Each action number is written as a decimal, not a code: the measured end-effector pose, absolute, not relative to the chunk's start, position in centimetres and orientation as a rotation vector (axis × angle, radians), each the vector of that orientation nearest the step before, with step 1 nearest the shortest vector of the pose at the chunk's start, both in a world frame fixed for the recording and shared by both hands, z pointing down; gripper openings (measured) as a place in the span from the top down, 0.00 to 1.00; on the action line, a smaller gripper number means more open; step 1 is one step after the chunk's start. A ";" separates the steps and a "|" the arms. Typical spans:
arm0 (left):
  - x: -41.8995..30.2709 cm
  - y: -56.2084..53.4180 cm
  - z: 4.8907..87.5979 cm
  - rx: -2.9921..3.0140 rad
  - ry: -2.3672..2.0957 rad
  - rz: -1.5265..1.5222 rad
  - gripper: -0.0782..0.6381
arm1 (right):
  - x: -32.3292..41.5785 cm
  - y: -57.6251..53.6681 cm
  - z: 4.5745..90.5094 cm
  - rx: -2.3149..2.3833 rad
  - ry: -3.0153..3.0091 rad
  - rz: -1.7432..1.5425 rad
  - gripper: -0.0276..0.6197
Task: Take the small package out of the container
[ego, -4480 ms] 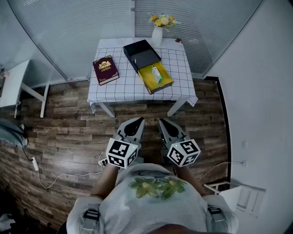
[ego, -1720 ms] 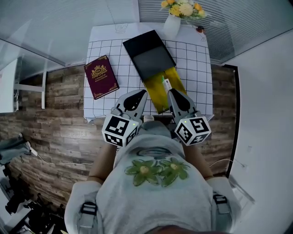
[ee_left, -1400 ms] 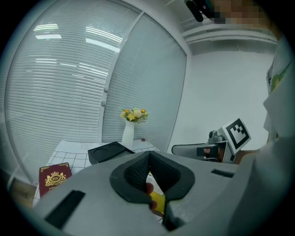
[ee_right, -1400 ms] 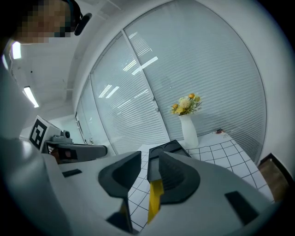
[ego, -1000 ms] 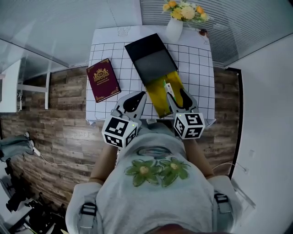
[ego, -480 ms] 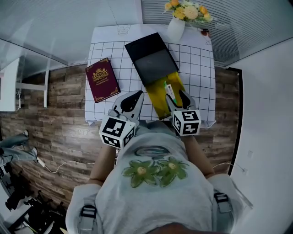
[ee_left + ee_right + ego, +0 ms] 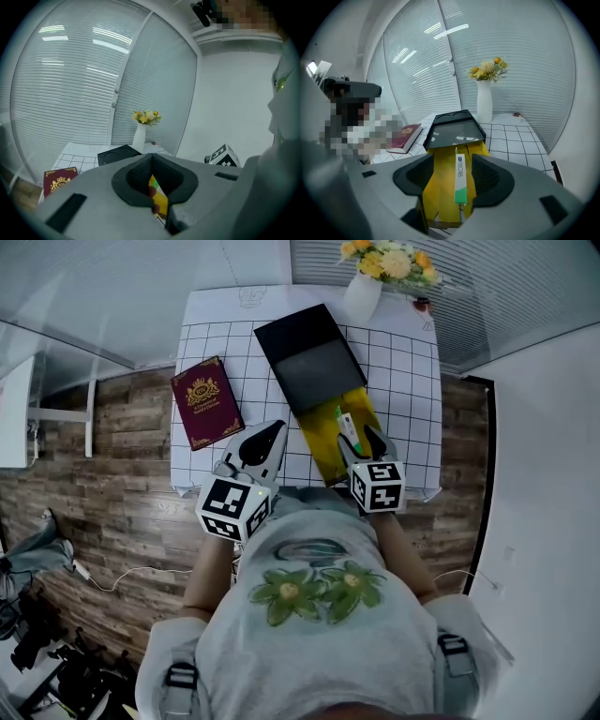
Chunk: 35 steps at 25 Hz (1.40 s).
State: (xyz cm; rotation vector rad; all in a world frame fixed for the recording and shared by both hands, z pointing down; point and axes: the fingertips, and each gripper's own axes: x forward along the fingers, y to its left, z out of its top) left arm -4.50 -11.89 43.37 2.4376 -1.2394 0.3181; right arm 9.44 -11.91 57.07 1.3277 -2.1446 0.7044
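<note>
A black box (image 7: 309,357) stands on the checked table with its yellow tray (image 7: 323,432) pulled out toward me. In the tray lies a small white and green package (image 7: 345,427). My right gripper (image 7: 362,439) hovers over the tray's near end. Its jaws have just been opening and stand wide apart. In the right gripper view the package (image 7: 460,178) lies lengthwise between the jaws of this gripper (image 7: 452,164), and neither pad presses on it. My left gripper (image 7: 272,430) is left of the tray with its tips together (image 7: 151,159), and nothing is held in it.
A dark red book (image 7: 206,414) lies on the table's left part. A white vase (image 7: 361,298) with yellow flowers stands at the far edge behind the box. The table's near edge (image 7: 281,486) is just under both grippers. Wooden floor lies to the left.
My right gripper has sunk toward the tray and tipped further down, so the package now lies between its jaws. My left gripper has drifted a little to the left.
</note>
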 end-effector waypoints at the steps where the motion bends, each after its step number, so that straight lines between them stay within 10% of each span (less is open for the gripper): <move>1: -4.5 -12.0 43.4 2.435 -1.240 0.318 0.88 | 9.5 -12.0 57.3 1.324 -2.140 0.705 0.61; 35: -4.5 -12.8 44.0 2.406 -1.245 0.320 0.88 | 9.5 -12.7 63.1 1.216 -2.005 0.725 0.61</move>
